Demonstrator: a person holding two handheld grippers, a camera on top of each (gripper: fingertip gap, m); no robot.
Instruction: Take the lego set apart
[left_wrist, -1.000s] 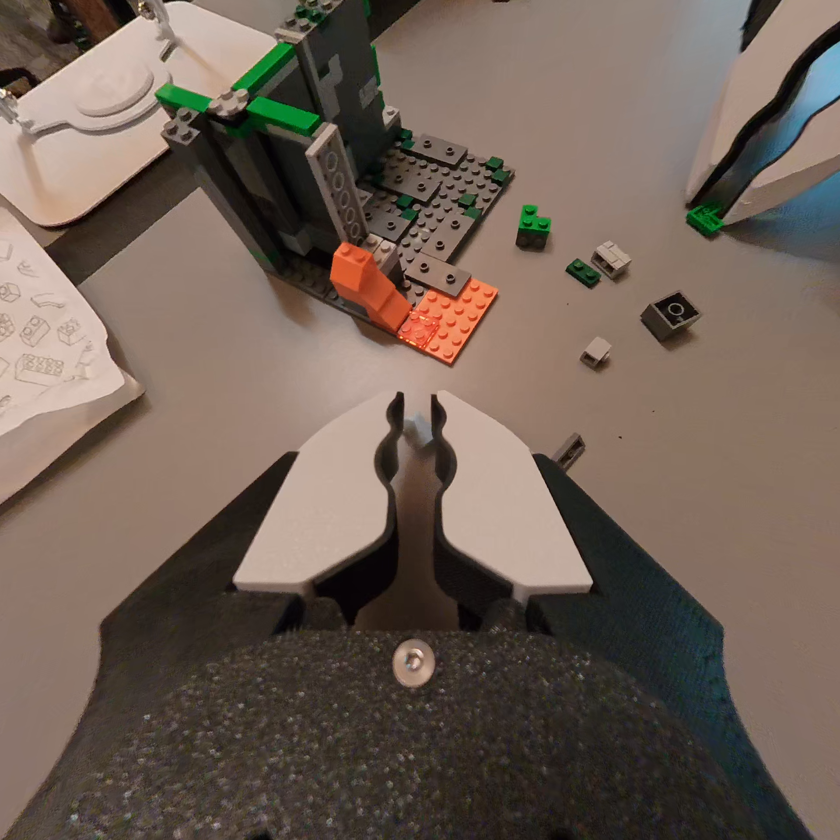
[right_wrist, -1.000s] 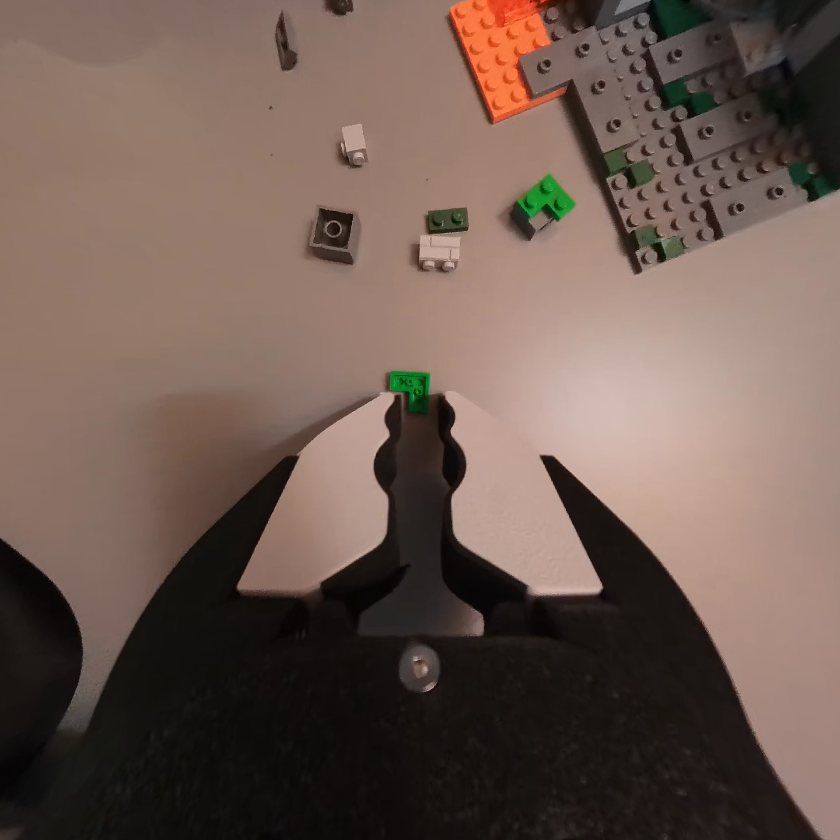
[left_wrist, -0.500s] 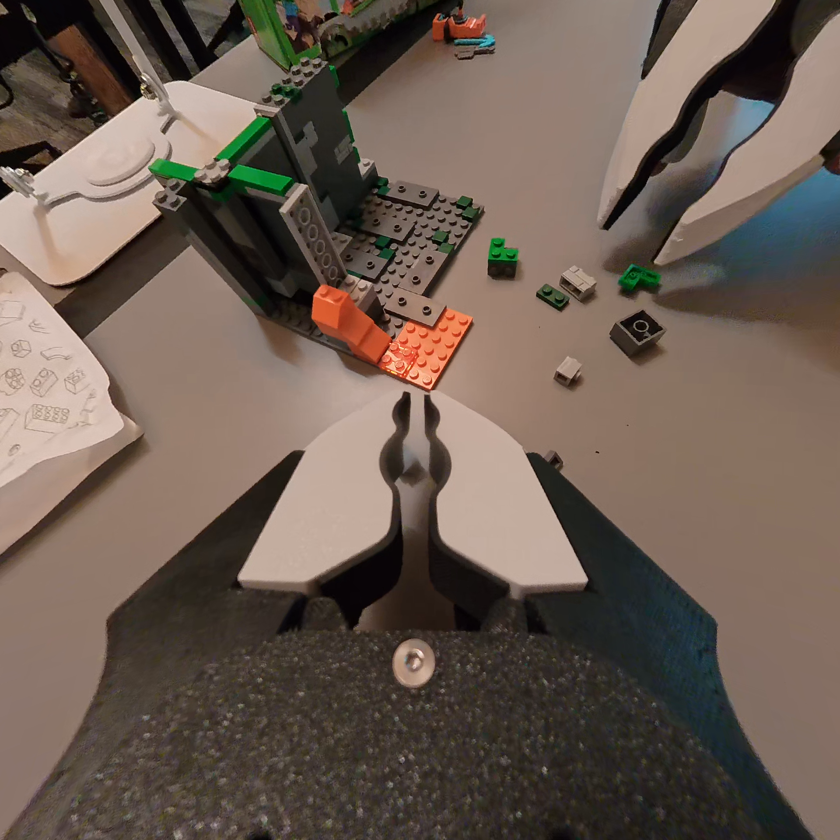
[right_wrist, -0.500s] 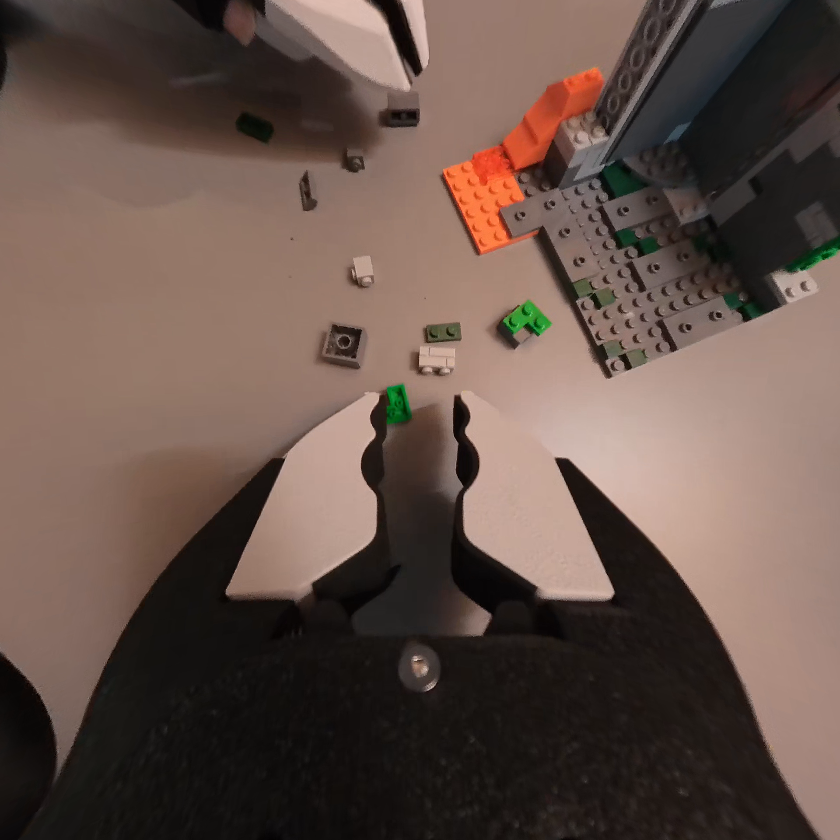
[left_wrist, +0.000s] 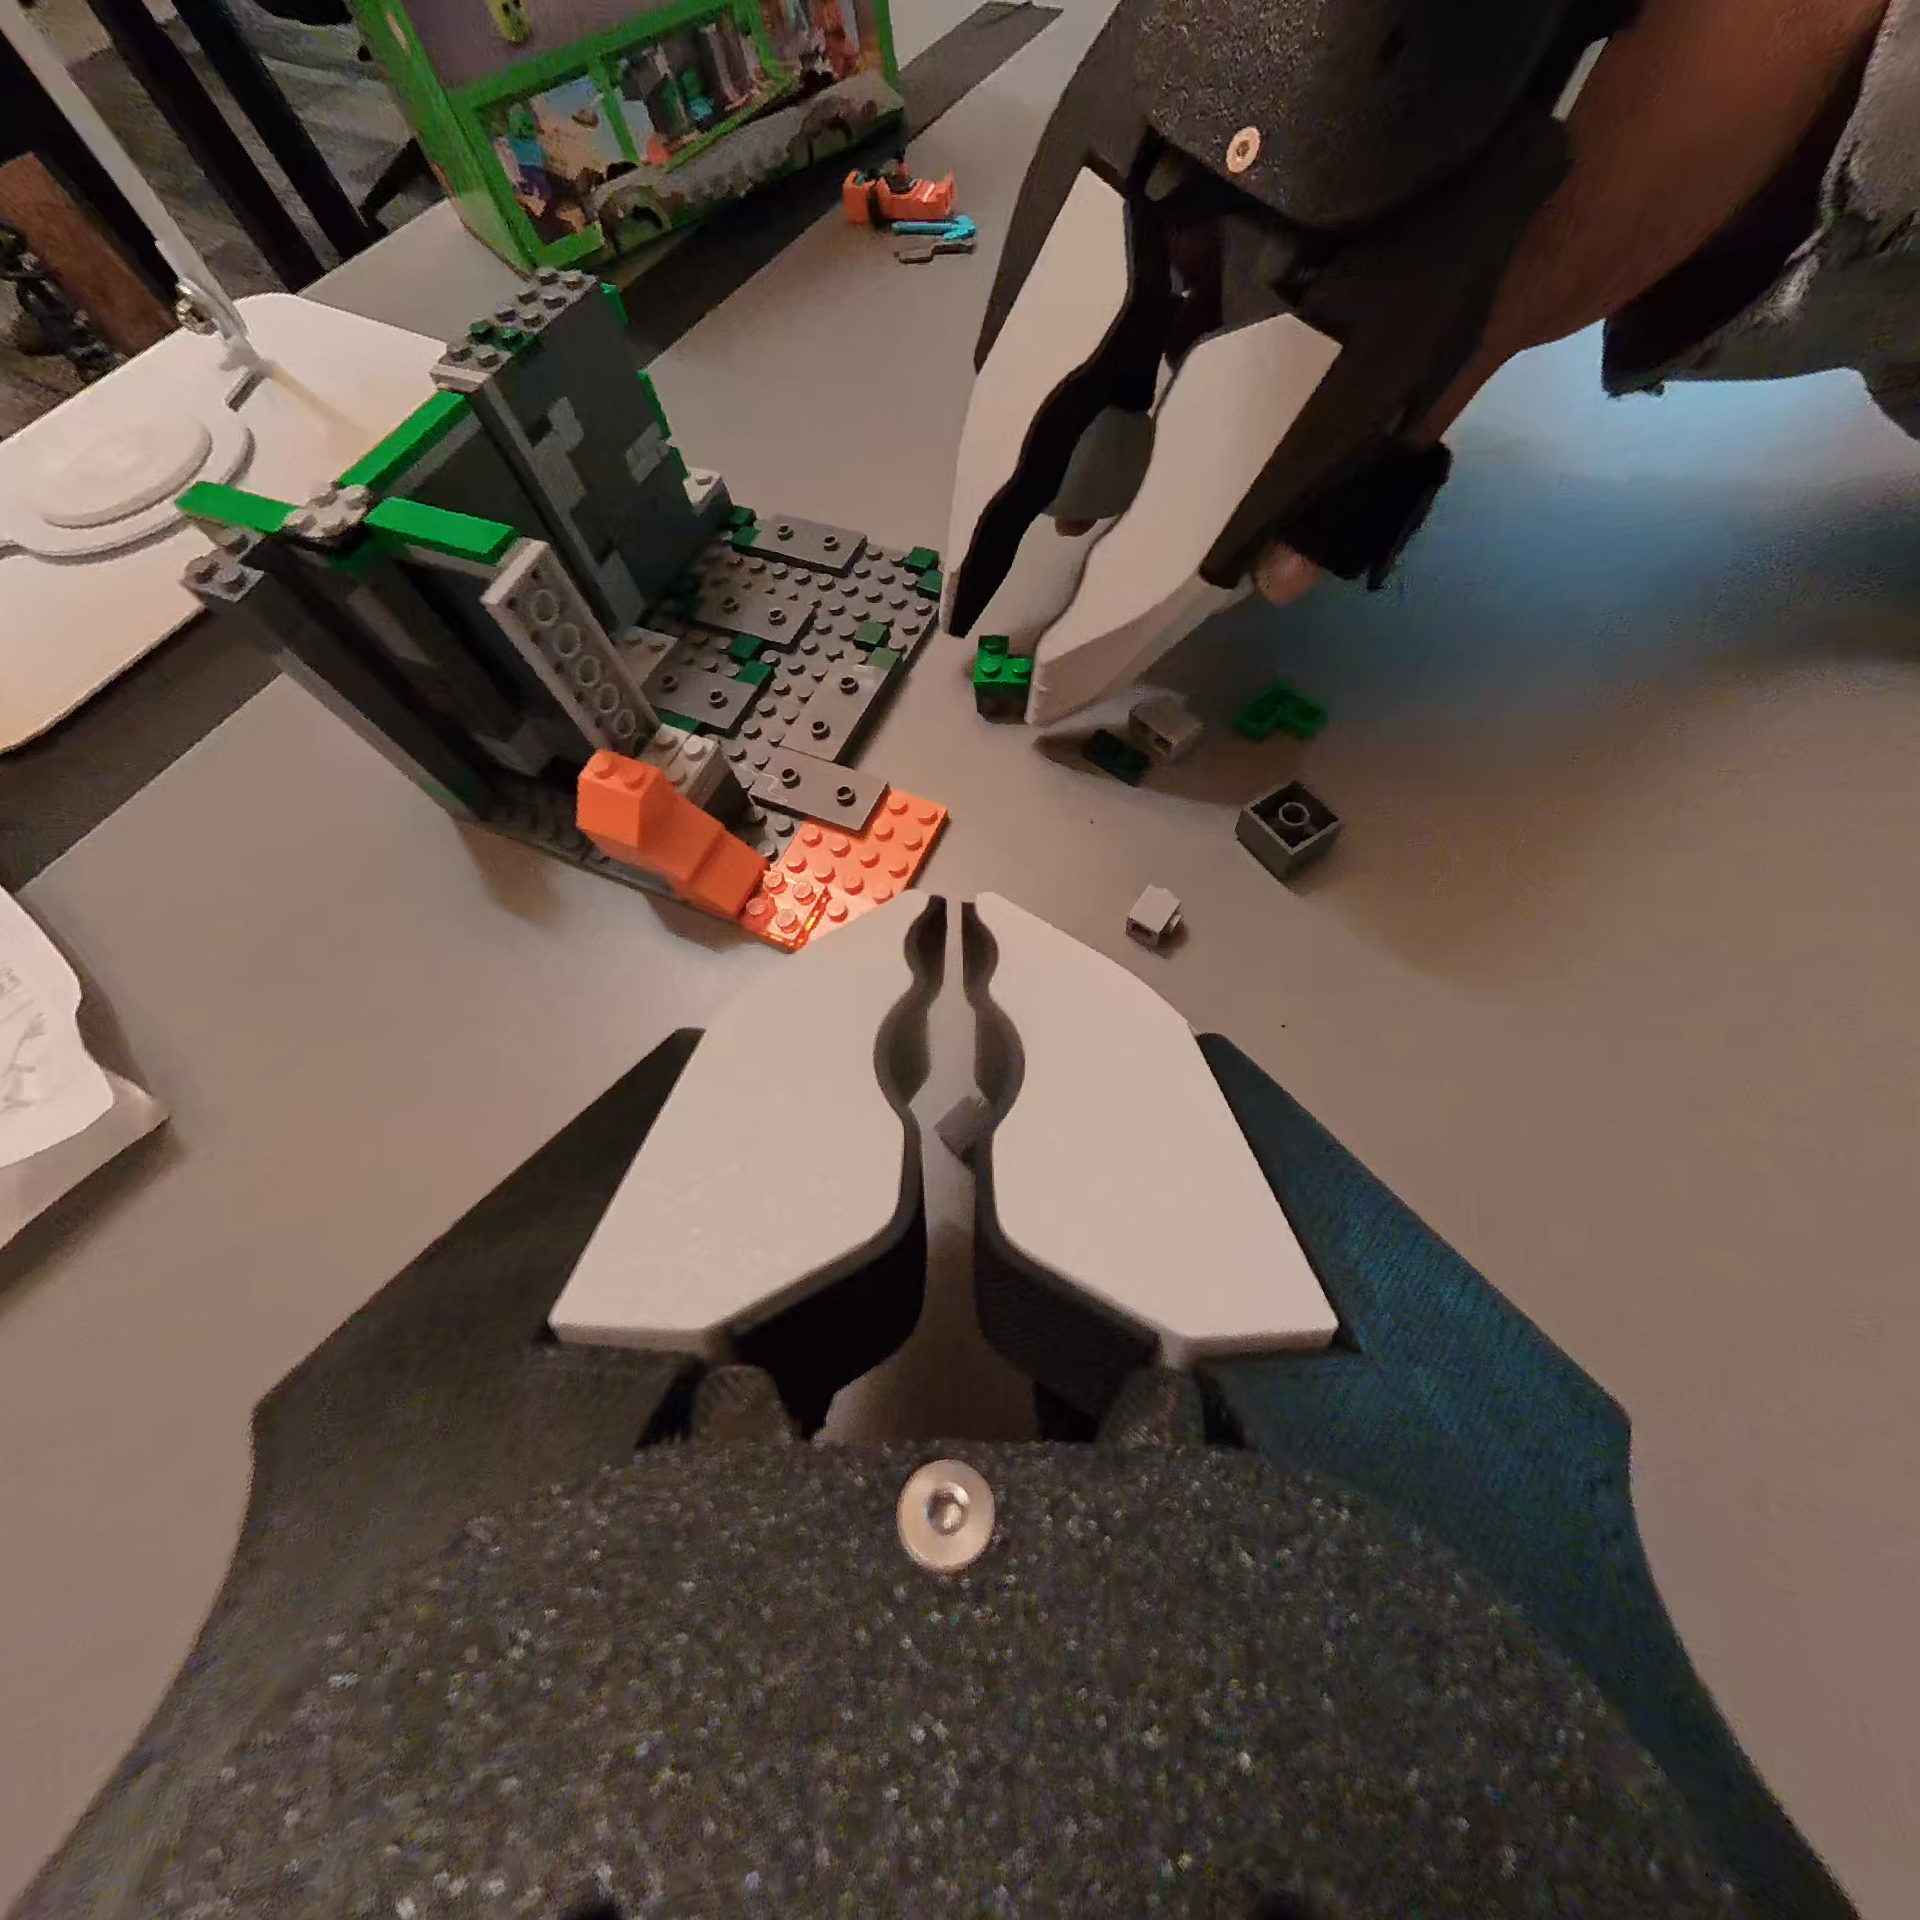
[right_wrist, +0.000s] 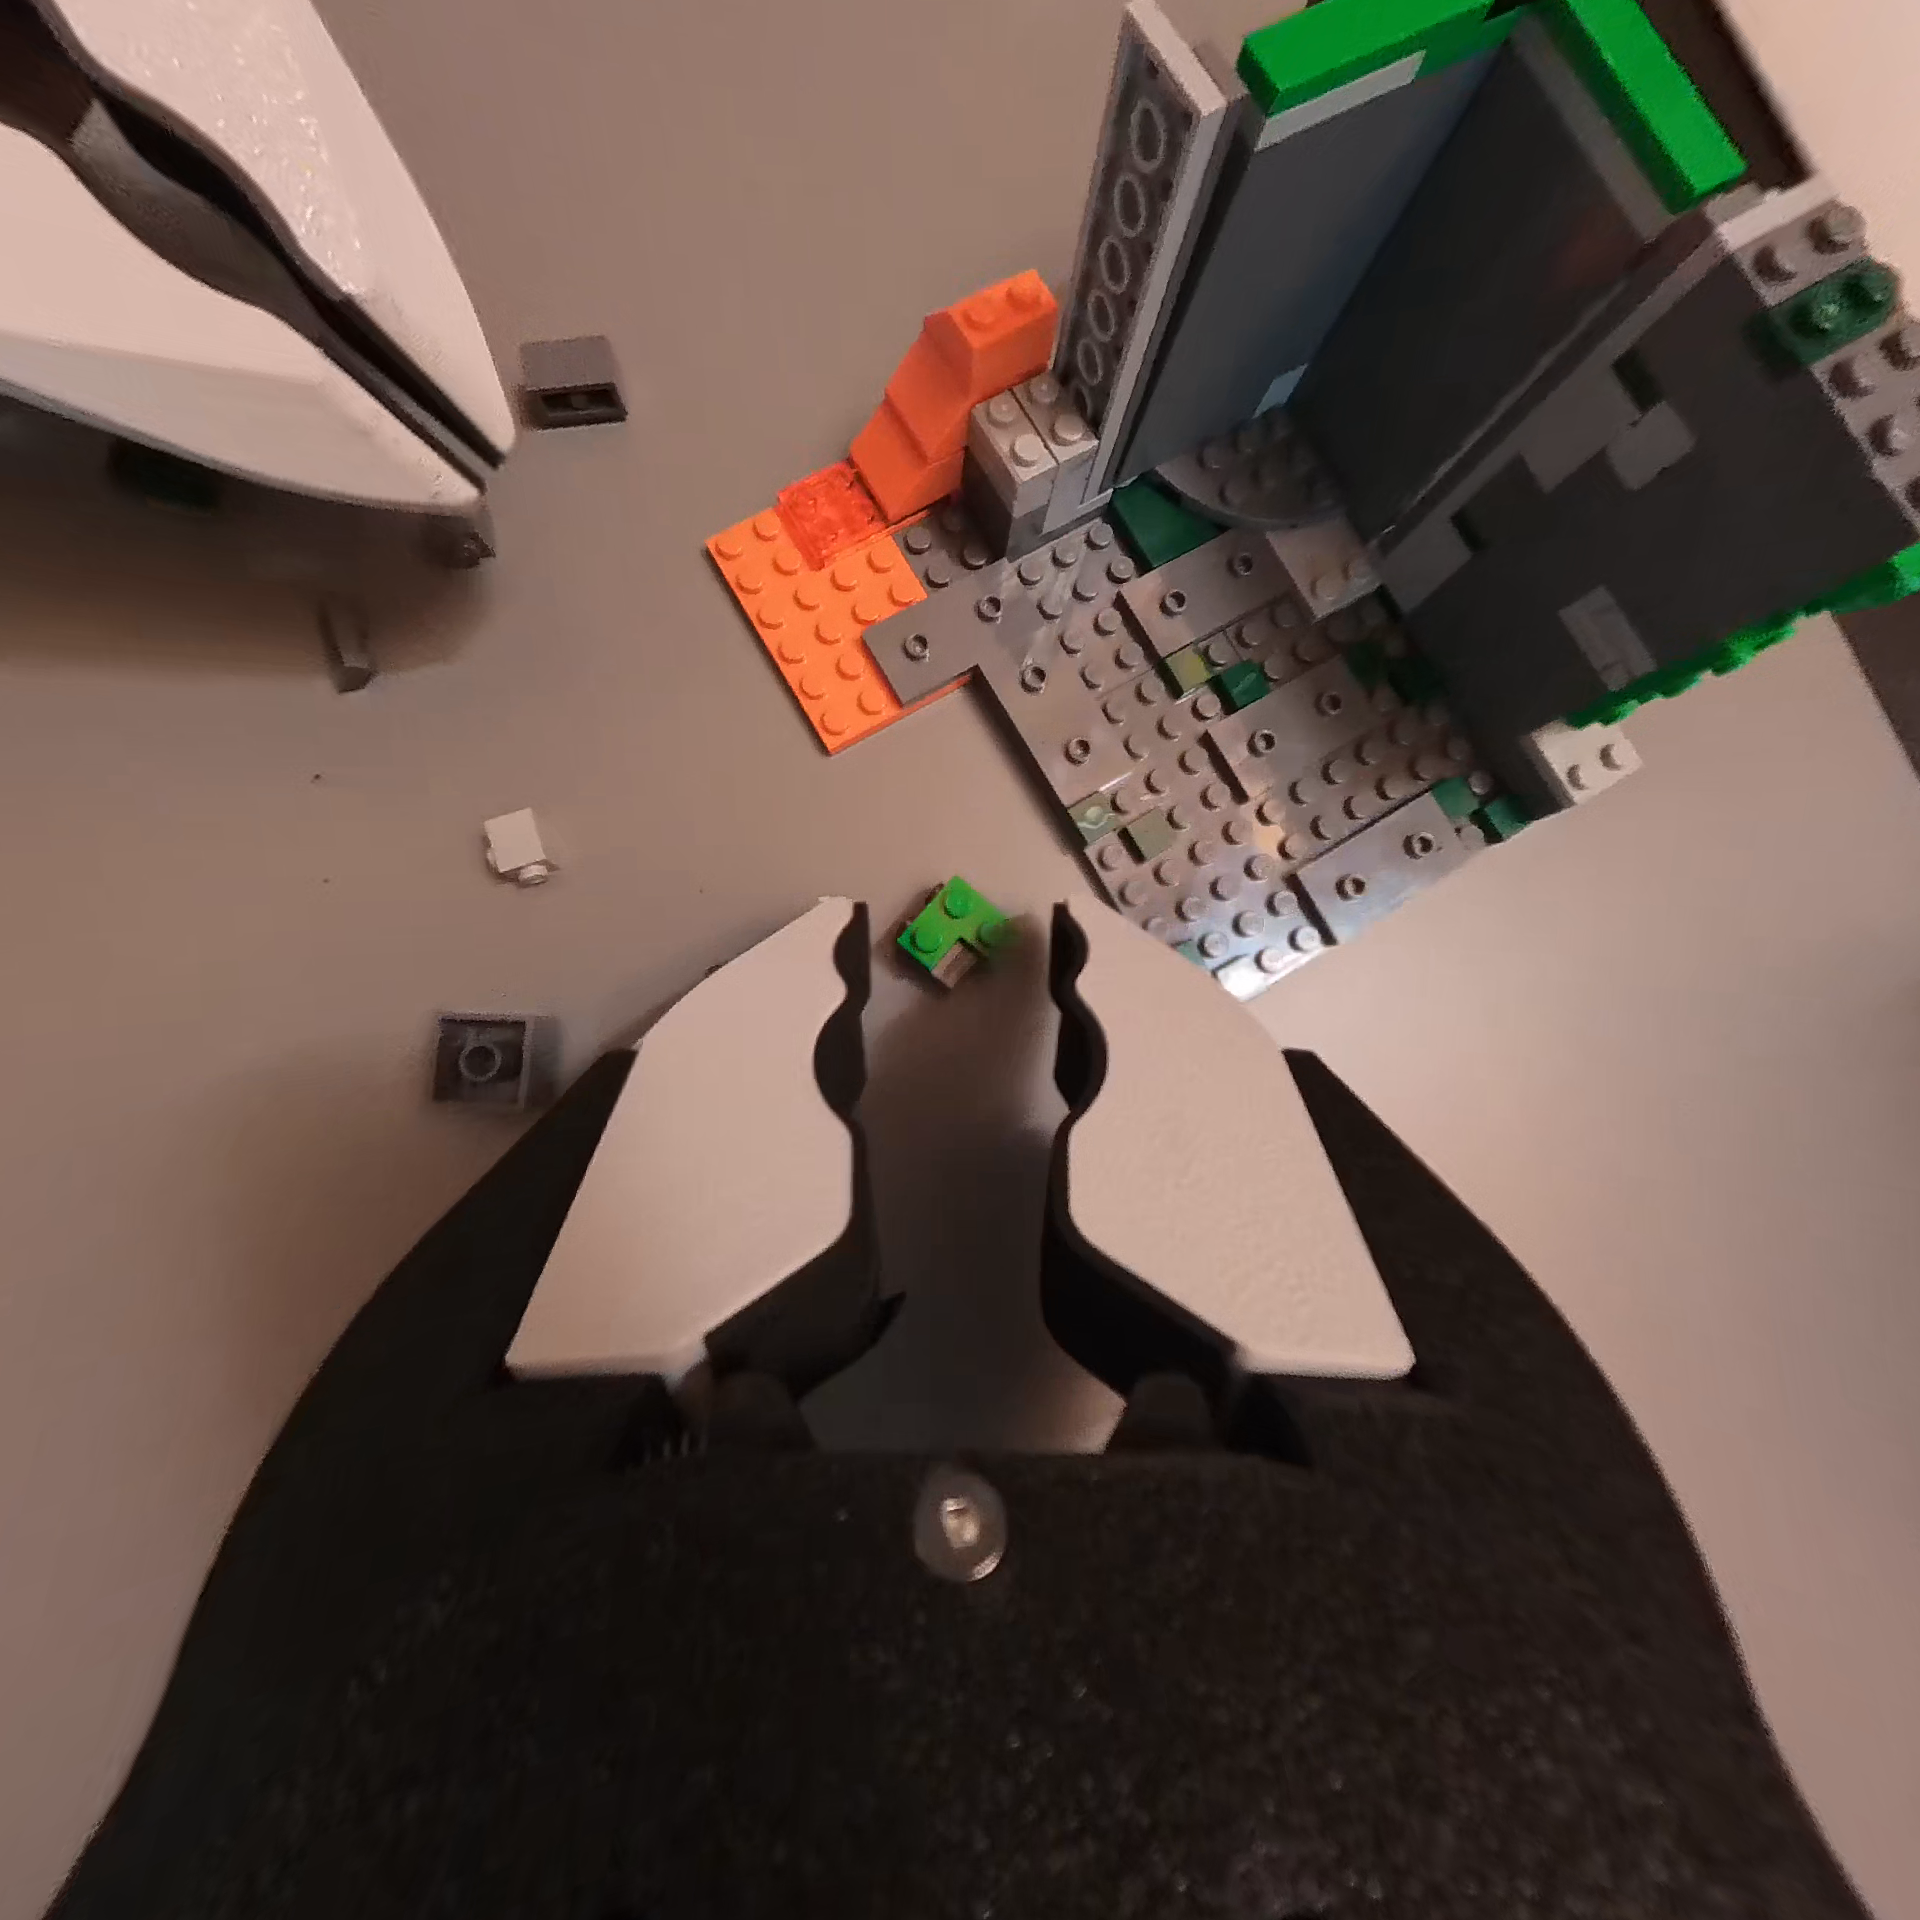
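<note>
The lego set (left_wrist: 582, 623) has grey walls with green trim, a studded grey base and an orange plate (left_wrist: 873, 852); it also shows in the right wrist view (right_wrist: 1351, 520). My right gripper (right_wrist: 956, 920) is open, its tips on either side of a loose green corner brick (right_wrist: 951, 930) beside the base's edge. In the left wrist view that gripper (left_wrist: 997, 665) stands over the same brick (left_wrist: 1003, 675). My left gripper (left_wrist: 954, 914) is shut and empty, just short of the orange plate. A small dark grey piece (right_wrist: 571, 384) lies on the table by its tips.
Loose pieces lie right of the set: a dark grey brick (left_wrist: 1288, 826), a small light grey piece (left_wrist: 1153, 920), a bright green L plate (left_wrist: 1278, 712). The set's box (left_wrist: 644, 114) stands at the back, with a white board (left_wrist: 104, 488) and paper (left_wrist: 42, 1070) to the left. Across from one pair of fingers to the other is roughly 9 cm. From my left tips it is roughly 5 cm to the small dark grey piece (right_wrist: 571, 384); from my right, 11 cm. It is some 5 cm from my right tips to the orange plate (left_wrist: 873, 852). The right camera catches it too, in the right wrist view (right_wrist: 831, 637).
My right gripper let go of the green L plate, moved toward the set, opened wider and now straddles the green corner brick. My left gripper drew back and closed further.
</note>
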